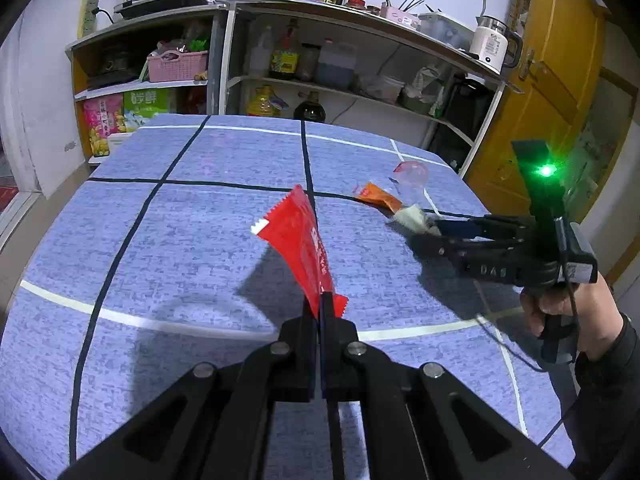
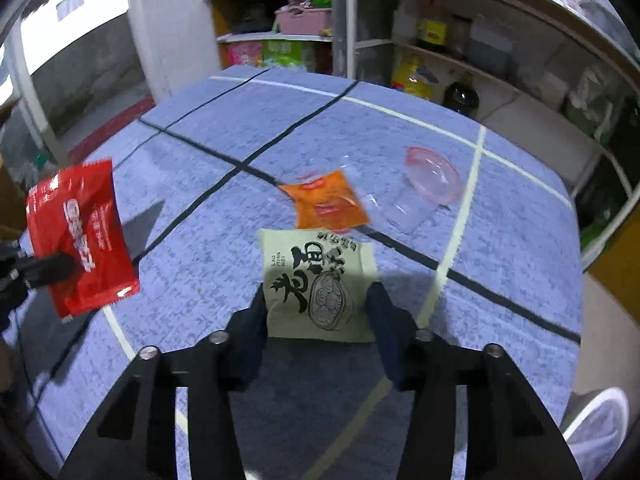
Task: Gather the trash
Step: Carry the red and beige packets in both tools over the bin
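Note:
My left gripper (image 1: 322, 308) is shut on the lower edge of a red wrapper (image 1: 298, 240), which stands up above the blue tablecloth (image 1: 192, 240); the right wrist view shows that wrapper (image 2: 80, 232) at the left. My right gripper (image 2: 320, 312) points down over a cream sachet (image 2: 316, 280) with black print, lying flat on the cloth. Its fingers (image 2: 258, 316) meet both side edges of the sachet. In the left wrist view the right gripper (image 1: 430, 230) has the sachet (image 1: 412, 216) at its tips. Beyond lie an orange packet (image 2: 328, 204) and a clear cup with a pink lid (image 2: 432, 176).
Open shelves (image 1: 280, 80) with bottles, bags and a pink basket stand past the table's far edge. A yellow door (image 1: 560, 80) is at the right. A person's hand (image 1: 560, 312) holds the right gripper's handle. A white round object (image 2: 600, 420) sits off the table's near right corner.

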The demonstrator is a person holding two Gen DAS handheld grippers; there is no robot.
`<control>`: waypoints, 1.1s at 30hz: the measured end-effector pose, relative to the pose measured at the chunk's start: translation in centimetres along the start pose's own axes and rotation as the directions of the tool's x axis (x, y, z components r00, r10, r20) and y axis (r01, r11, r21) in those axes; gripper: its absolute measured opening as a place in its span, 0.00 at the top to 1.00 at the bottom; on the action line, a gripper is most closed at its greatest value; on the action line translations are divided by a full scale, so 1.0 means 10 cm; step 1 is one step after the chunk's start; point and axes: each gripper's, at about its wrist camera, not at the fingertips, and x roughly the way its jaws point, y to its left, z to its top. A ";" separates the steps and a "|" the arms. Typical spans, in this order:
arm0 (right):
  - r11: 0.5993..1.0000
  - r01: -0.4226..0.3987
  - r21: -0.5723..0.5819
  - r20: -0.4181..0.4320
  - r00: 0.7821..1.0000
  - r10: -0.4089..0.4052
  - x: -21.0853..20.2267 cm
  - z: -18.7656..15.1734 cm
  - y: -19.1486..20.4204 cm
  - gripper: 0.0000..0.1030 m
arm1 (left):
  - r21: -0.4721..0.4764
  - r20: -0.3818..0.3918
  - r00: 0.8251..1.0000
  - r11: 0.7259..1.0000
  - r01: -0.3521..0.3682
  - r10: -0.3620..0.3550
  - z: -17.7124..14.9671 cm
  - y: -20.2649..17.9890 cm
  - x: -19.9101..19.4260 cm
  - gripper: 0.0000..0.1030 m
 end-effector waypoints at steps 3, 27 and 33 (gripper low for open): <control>1.000 0.002 0.017 0.017 1.000 -0.002 -0.07 -0.01 0.00 0.69 | -0.002 0.001 1.000 1.000 0.007 -0.007 0.02 -0.02 0.00 0.99; 0.993 0.063 0.104 0.165 0.983 -0.079 -1.26 -0.52 -0.44 0.95 | 0.094 0.037 0.978 0.975 0.202 -0.206 0.26 -1.03 0.00 0.99; 0.975 0.128 0.179 0.155 0.975 -0.157 -1.56 -0.84 -0.78 0.95 | 0.145 0.013 0.959 0.950 0.277 -0.282 0.31 -1.51 0.07 0.99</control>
